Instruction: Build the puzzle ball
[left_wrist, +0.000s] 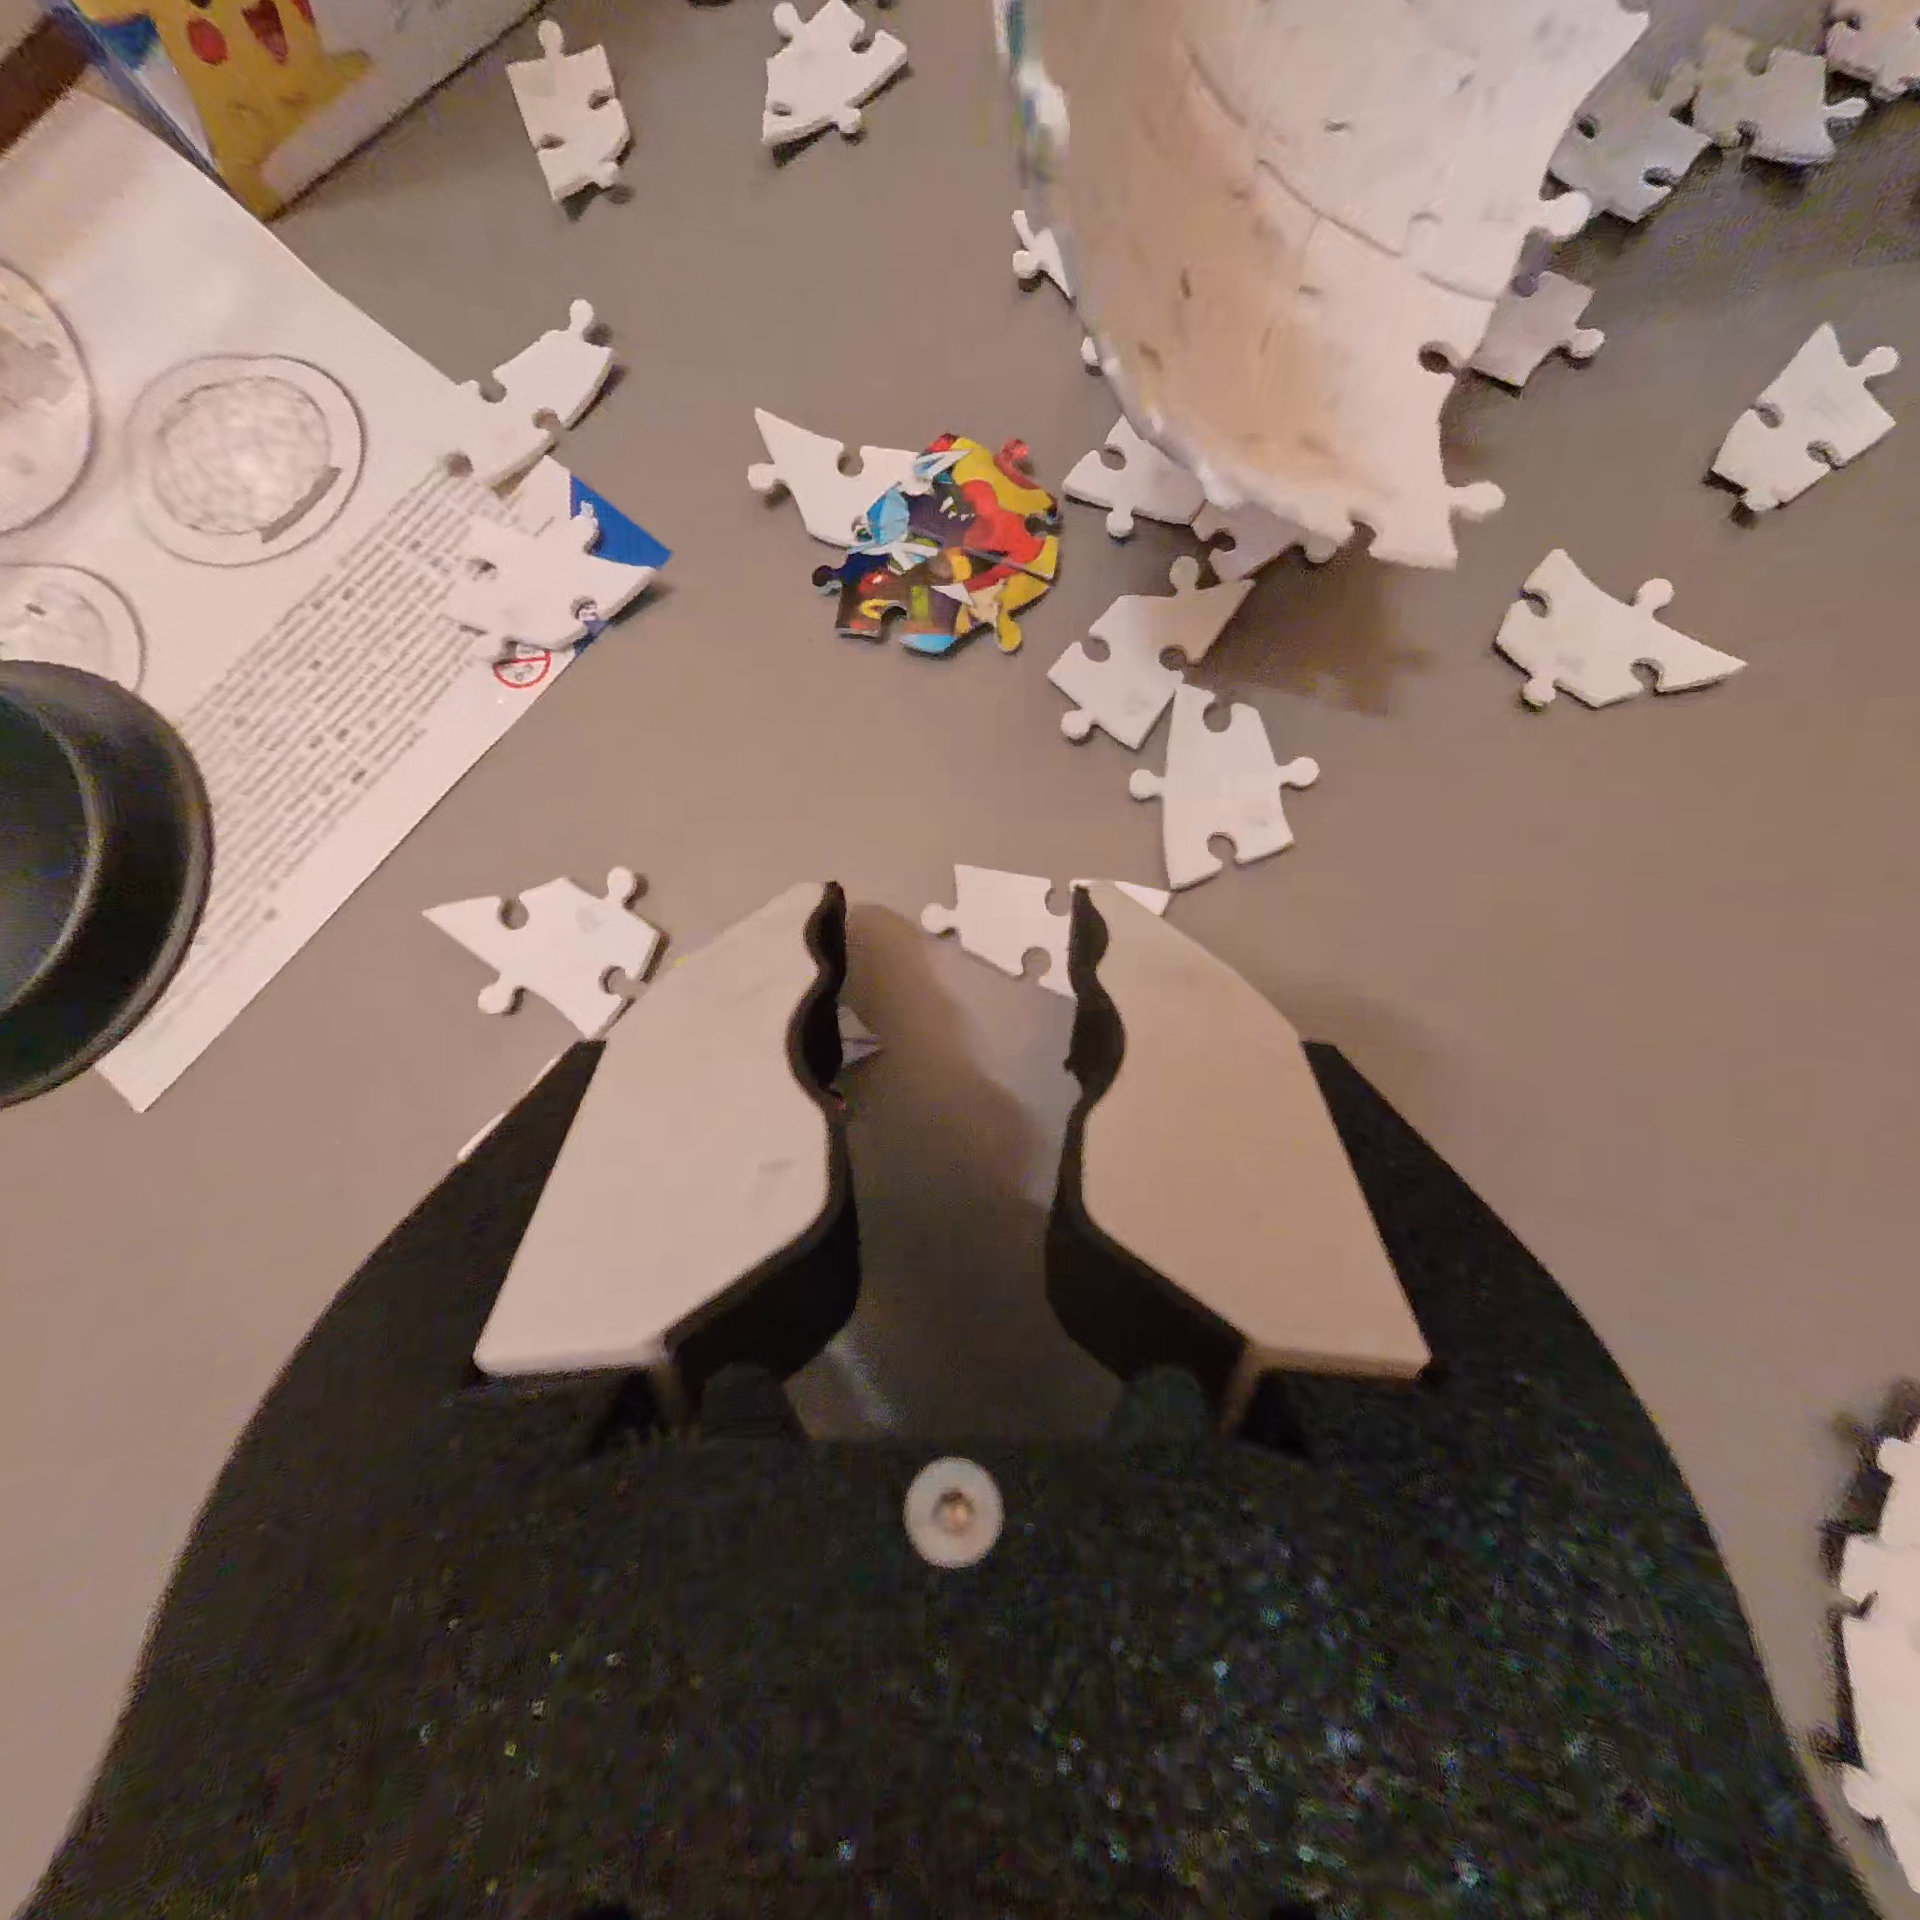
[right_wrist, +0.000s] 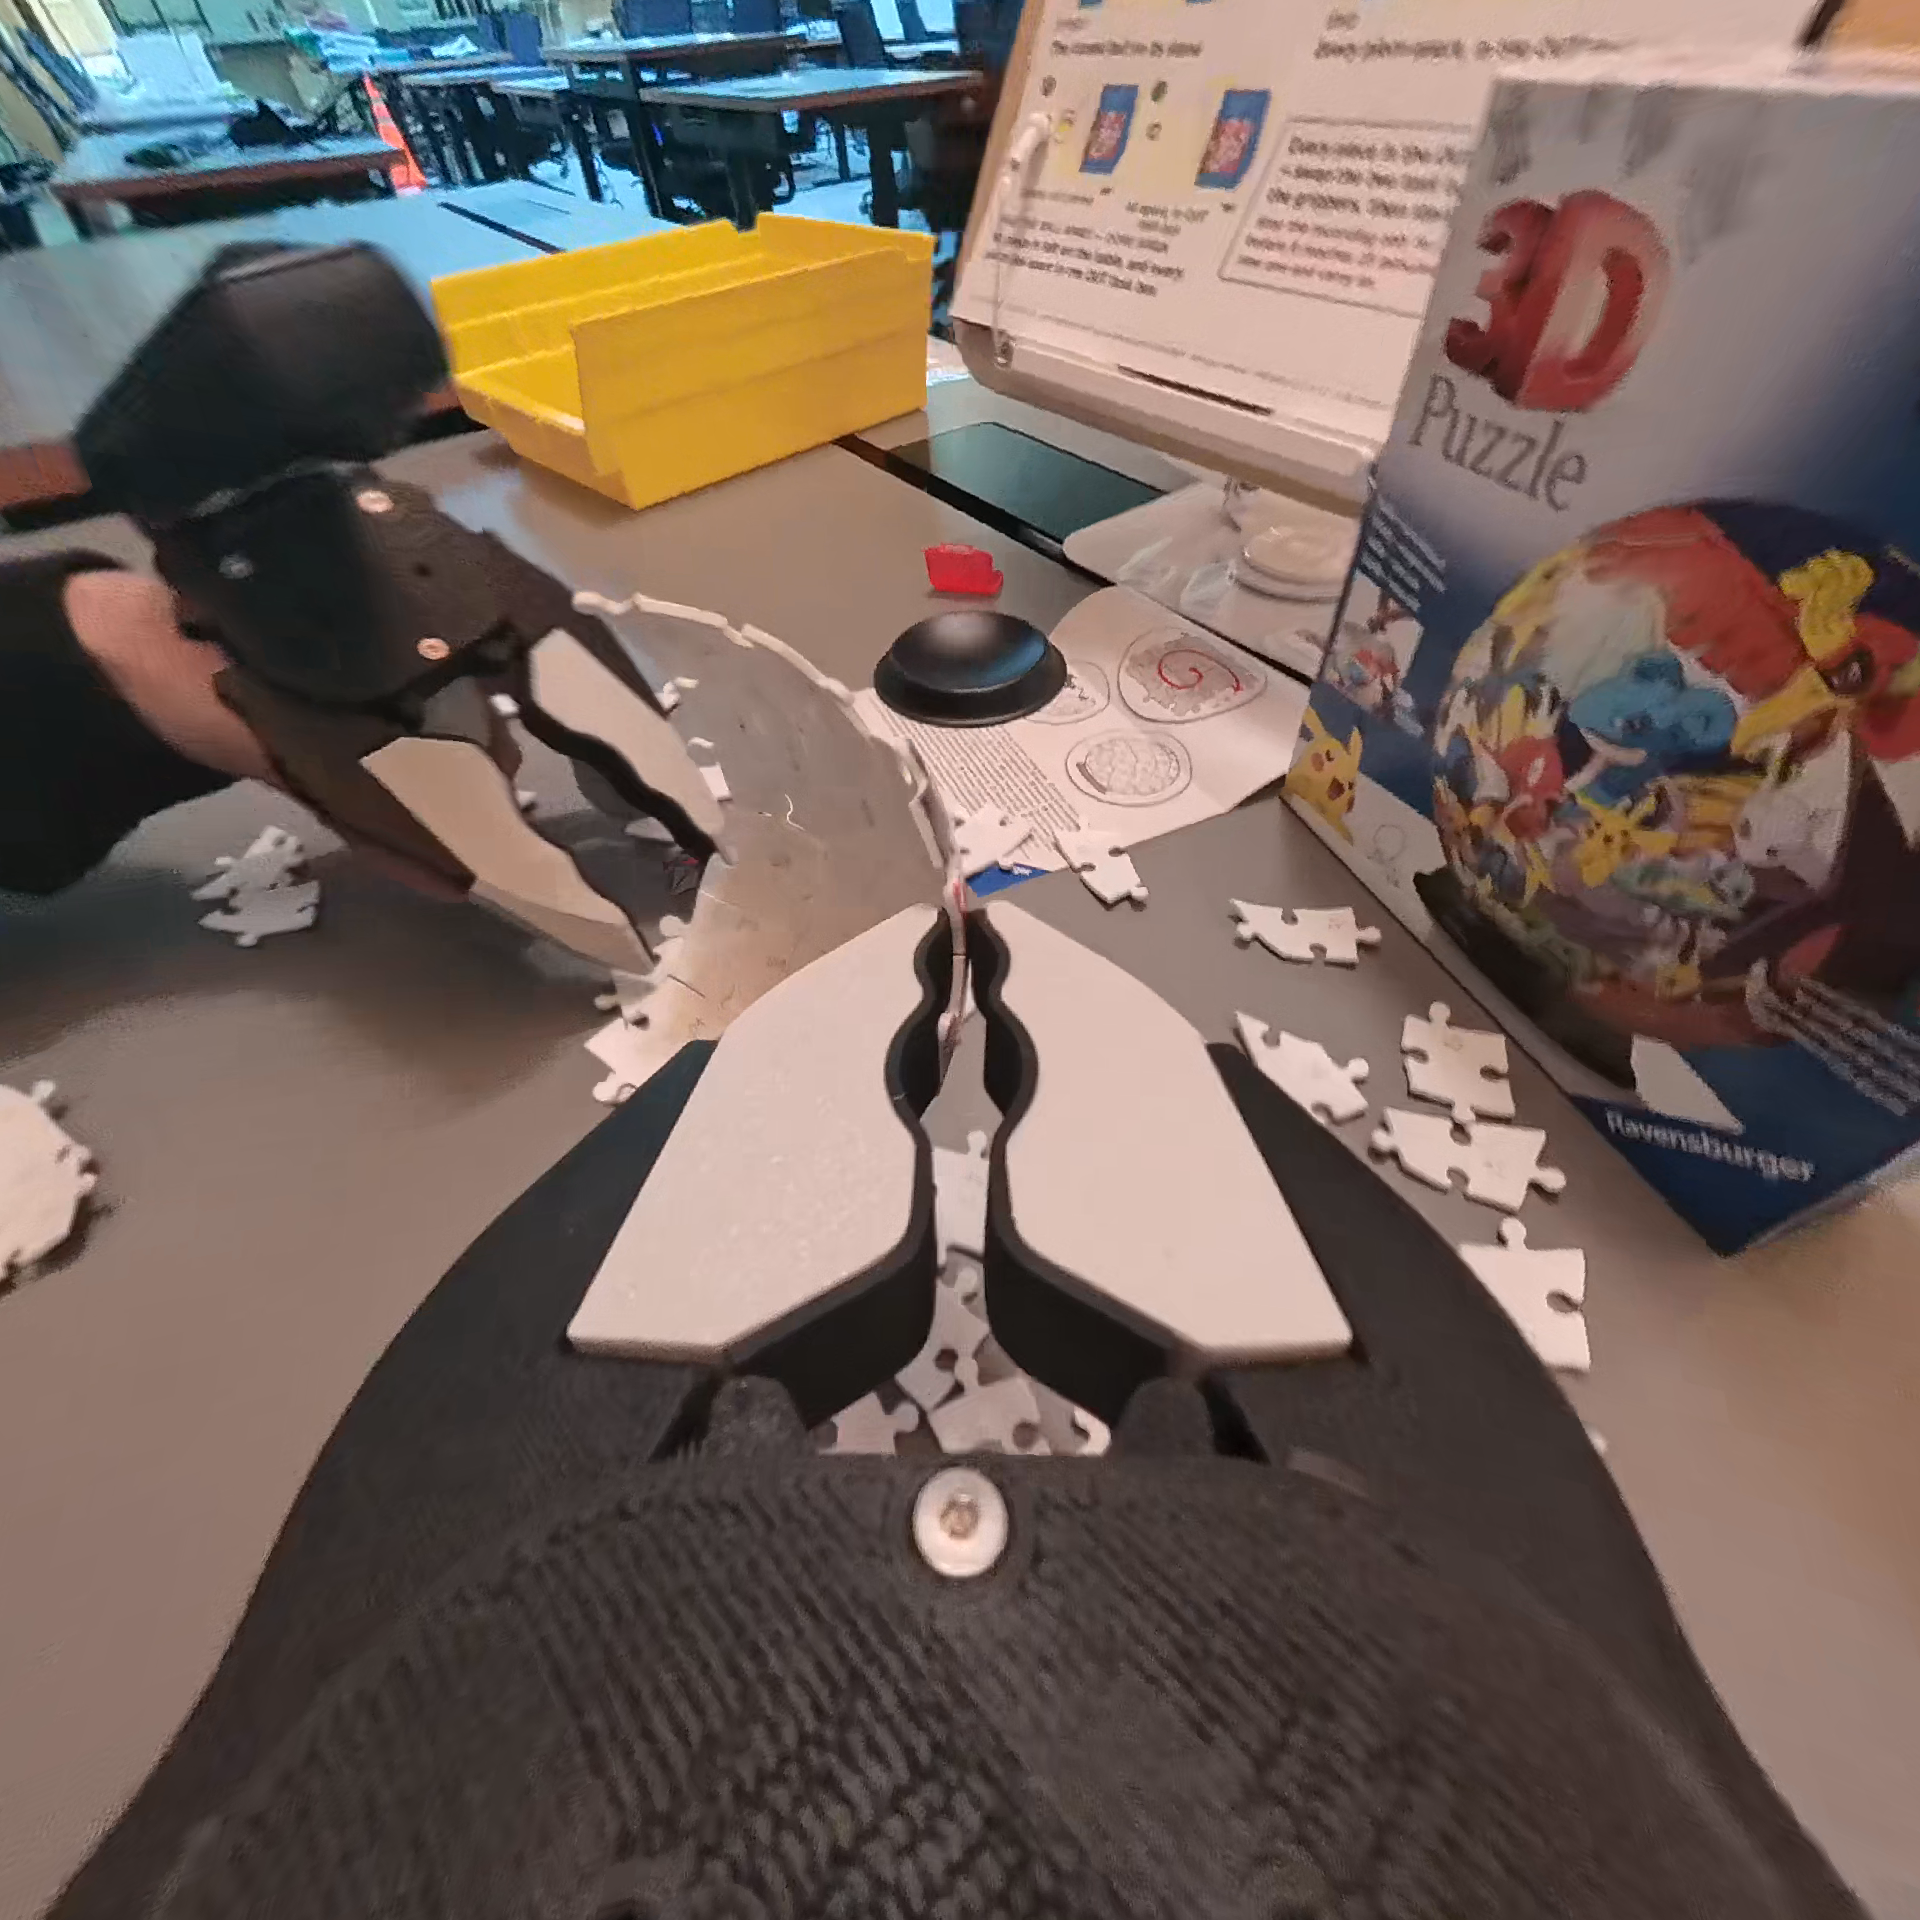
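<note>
Right gripper (right_wrist: 961, 935) is clamped on the edge of a curved shell of joined puzzle pieces (right_wrist: 800, 790), held on edge over the grey table (right_wrist: 312, 1143), curving up and away to the left. Left gripper (left_wrist: 956, 914) hangs with its jaws apart and bare, loose white pieces (left_wrist: 1226, 790) lying around it. Farther back, a yellow bin (right_wrist: 686, 343); can't tell what's in it.

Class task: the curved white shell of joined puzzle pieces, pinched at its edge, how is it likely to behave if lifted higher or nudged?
The curved shell probably holds its curve, being interlocked. It looks thin, so likely light. The right gripper pinches one edge only, so joints could pop apart if nudged.
</note>
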